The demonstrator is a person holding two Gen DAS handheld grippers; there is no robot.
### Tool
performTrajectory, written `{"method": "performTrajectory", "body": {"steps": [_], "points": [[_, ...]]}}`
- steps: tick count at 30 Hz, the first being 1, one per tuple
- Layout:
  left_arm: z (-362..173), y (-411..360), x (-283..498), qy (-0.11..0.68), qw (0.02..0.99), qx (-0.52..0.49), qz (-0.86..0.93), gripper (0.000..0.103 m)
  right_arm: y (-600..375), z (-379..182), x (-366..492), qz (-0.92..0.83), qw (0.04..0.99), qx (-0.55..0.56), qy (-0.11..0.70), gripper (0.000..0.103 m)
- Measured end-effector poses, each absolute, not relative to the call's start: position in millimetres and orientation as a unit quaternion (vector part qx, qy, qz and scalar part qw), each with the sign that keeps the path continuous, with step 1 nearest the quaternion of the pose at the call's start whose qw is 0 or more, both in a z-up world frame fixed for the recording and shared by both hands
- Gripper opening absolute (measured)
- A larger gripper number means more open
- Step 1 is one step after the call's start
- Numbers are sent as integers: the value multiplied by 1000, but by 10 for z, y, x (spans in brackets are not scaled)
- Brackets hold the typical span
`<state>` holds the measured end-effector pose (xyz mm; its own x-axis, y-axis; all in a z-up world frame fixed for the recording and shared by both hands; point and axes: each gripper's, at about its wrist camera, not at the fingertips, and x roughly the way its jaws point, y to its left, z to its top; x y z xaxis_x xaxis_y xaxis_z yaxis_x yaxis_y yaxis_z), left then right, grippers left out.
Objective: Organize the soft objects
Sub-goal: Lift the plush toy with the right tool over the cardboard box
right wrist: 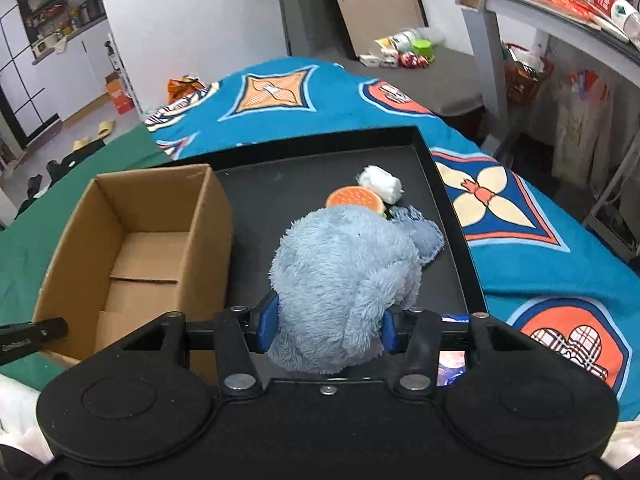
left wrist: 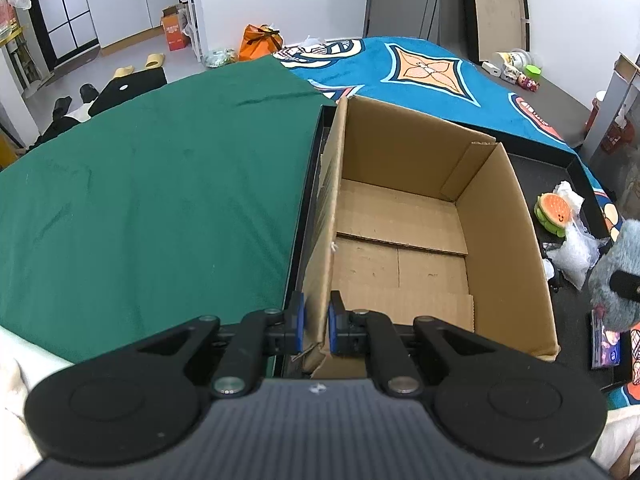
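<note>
- My left gripper point(left wrist: 317, 322) is clamping the near wall of the cardboard box point(left wrist: 420, 216), blue pads pressed on both faces of the card
- The box is sitting empty at the left end of the black tray point(right wrist: 452, 200), flaps folded flat inside
- My right gripper point(right wrist: 326, 322) is squeezing the grey-blue plush toy point(right wrist: 344, 280) between its pads, above the tray and just right of the box
- A burger plush point(right wrist: 354, 198) and a white bundle point(right wrist: 380, 184) are lying on the tray beyond the held toy
</note>
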<state>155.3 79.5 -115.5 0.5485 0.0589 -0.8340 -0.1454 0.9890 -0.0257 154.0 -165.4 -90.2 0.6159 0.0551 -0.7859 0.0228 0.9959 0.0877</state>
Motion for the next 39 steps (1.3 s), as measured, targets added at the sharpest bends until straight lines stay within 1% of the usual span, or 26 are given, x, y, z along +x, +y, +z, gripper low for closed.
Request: {"method": "performTrajectory", "body": {"steps": [10, 28, 39], "points": [[-1167, 769, 1587, 479, 876, -29, 58, 10, -1537, -788, 1469, 61, 912, 44, 403, 48], [-1167, 827, 1640, 483, 873, -34, 53, 10, -1069, -539, 1703, 148, 910, -71, 382, 48], [-1157, 842, 1676, 491, 869, -43, 55, 10, -765, -558, 1847, 200, 900, -103, 375, 48]]}}
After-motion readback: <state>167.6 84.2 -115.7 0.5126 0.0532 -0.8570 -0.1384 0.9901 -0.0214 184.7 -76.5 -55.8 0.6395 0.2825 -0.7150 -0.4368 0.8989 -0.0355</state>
